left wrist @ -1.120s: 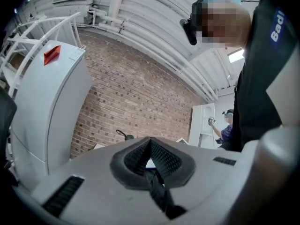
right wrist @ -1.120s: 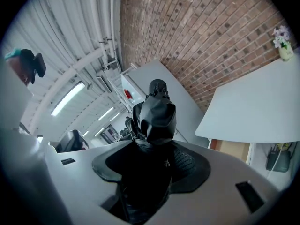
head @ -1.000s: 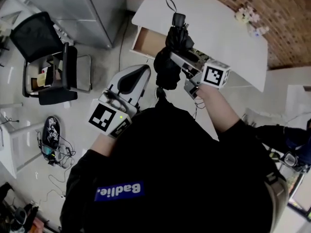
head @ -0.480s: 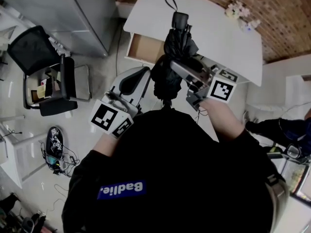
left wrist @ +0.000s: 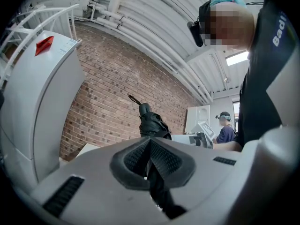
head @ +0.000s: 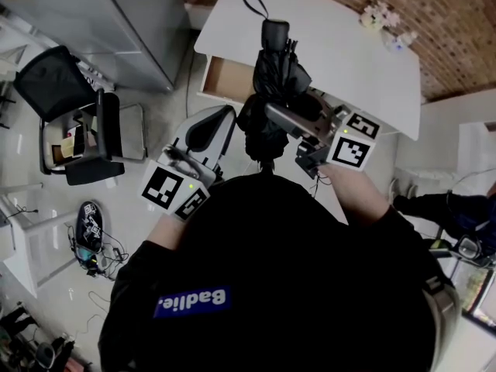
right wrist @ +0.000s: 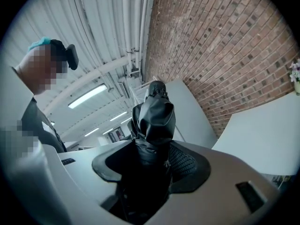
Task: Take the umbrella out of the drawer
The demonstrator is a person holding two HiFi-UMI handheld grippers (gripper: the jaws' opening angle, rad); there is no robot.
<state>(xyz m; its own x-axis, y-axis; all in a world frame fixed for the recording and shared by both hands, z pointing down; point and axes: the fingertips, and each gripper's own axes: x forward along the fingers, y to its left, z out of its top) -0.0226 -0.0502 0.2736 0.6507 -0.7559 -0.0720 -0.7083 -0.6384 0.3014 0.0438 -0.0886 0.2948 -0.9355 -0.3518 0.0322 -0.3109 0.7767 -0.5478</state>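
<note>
Raised since the earlier frame, the umbrella (head: 273, 76) now sits clear of the open drawer (head: 225, 80), which lies at its 10 o'clock under the desk (head: 349, 60).

Head view: the right gripper (head: 273, 116) clamps the folded canopy mid-length, handle toward 12 o'clock. The left gripper (head: 225, 118) waits at 8 o'clock, apart from it.

Left gripper view: the left gripper (left wrist: 149, 156) has its jaws together and empty. The umbrella (left wrist: 150, 125) stands beyond at 12 o'clock.

Right gripper view: the right gripper (right wrist: 150, 163) pads press the umbrella (right wrist: 152, 118) on both sides. A mid-length grip likely balances the load.
</note>
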